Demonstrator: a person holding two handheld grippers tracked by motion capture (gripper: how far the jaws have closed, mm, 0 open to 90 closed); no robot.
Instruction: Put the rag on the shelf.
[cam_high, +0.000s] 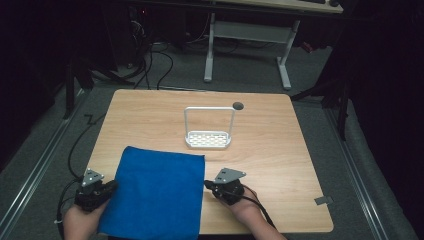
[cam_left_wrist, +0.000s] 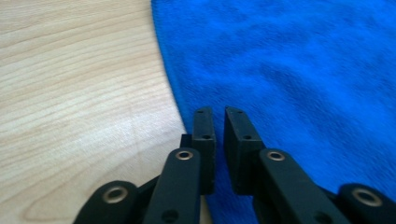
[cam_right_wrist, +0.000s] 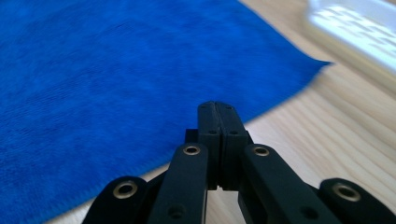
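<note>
A blue cloth (cam_high: 155, 195) lies flat on the near part of the wooden table (cam_high: 280, 150). My left gripper (cam_high: 112, 186) sits at the cloth's left edge. In the left gripper view its jaws (cam_left_wrist: 219, 112) stand a thin slit apart above the cloth's edge (cam_left_wrist: 289, 70), with nothing between the pads. My right gripper (cam_high: 206, 184) is at the cloth's right edge. In the right gripper view its jaws (cam_right_wrist: 218, 106) are pressed together, empty, just beside the cloth's hem (cam_right_wrist: 116, 70).
A small white rack (cam_high: 208, 140) with a tall wire handle stands mid-table beyond the cloth, its base at the top right of the right gripper view (cam_right_wrist: 359, 28). A dark round hole (cam_high: 238, 105) marks the table's far side. A grey tag (cam_high: 323, 200) sticks out at the right edge.
</note>
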